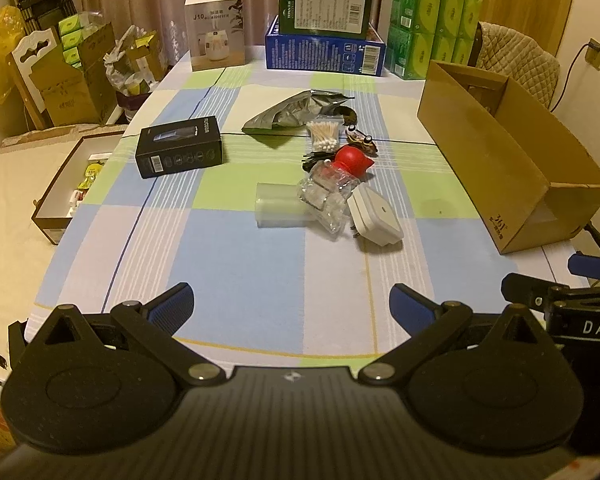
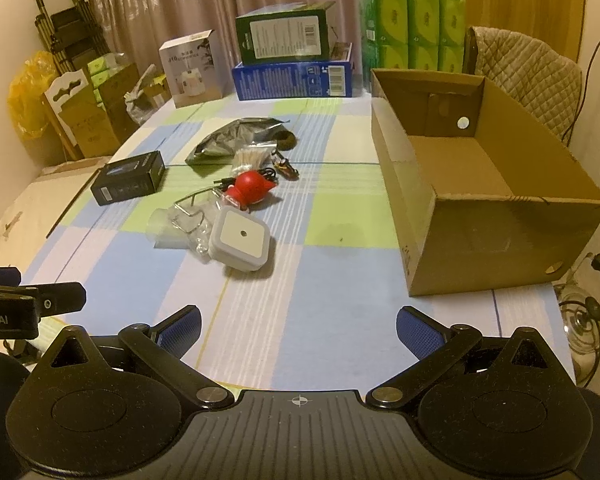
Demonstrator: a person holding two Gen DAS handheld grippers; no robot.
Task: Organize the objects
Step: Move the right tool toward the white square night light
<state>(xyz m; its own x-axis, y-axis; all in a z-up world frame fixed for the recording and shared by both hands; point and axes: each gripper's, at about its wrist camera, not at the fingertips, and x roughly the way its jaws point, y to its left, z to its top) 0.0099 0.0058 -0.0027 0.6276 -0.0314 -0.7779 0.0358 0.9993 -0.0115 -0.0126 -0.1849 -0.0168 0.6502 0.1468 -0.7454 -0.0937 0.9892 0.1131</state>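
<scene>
Both grippers, left (image 1: 291, 303) and right (image 2: 298, 331), spread wide, empty, low over the cloth (image 2: 260, 320). Clutter heaped at 12 o'clock, box (image 2: 480, 216) at 2. Risk: grabbing the plug (image 2: 240, 240) could drag the tangled clear pack (image 2: 192, 228), scattering swabs (image 1: 322, 136).

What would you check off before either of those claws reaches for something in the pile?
1. Left gripper open, nothing held: ok.
2. Right gripper open, nothing held: ok.
3. Cardboard box open on top, floor bare where visible: ok.
4. White plug-in light is nearest in the pile and unburied: ok.
5. Whether the clear plastic packet beside it touches the light: cannot tell.
6. Checked cloth between grippers and pile has nothing on it: ok.
</scene>
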